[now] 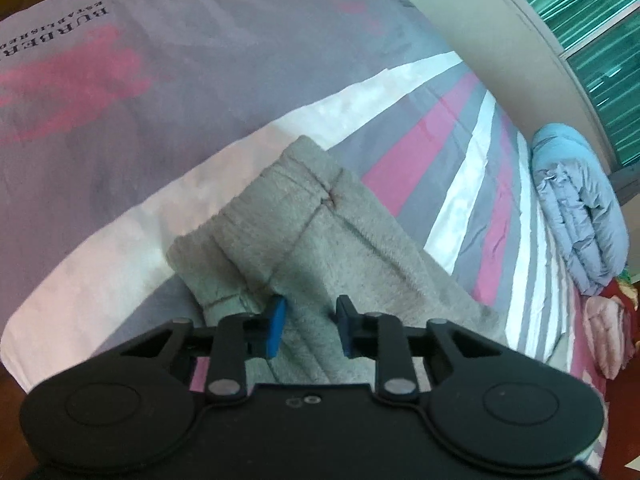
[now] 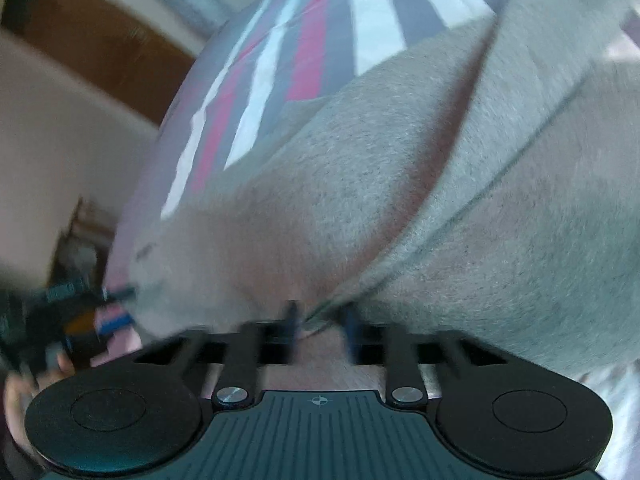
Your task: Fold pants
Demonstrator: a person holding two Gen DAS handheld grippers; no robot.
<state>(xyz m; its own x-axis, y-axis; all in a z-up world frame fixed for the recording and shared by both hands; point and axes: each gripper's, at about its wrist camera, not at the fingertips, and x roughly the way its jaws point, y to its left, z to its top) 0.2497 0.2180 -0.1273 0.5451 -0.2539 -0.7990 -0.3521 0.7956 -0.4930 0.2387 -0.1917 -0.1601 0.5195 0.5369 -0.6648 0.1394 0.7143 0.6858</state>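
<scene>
Grey fleece pants point(image 1: 320, 224) lie on a bed with a striped grey, pink and white sheet point(image 1: 460, 148). In the left wrist view my left gripper point(image 1: 310, 320) hovers just over the pants near the waistband end, its blue pads apart with cloth showing between them. In the right wrist view, which is blurred, the pants point(image 2: 400, 184) fill most of the frame. My right gripper point(image 2: 320, 316) sits at a fold edge of the cloth, pads apart with a narrow gap. The other gripper point(image 2: 80, 312) shows at the lower left, at the pants' edge.
A folded pale blue duvet point(image 1: 580, 208) and a pink bundle point(image 1: 608, 340) lie at the far right of the bed. A lilac cover with pink print point(image 1: 140, 92) spreads at the left. A wall point(image 1: 500, 40) and a green window run behind. Brown floor point(image 2: 100, 48) lies beside the bed.
</scene>
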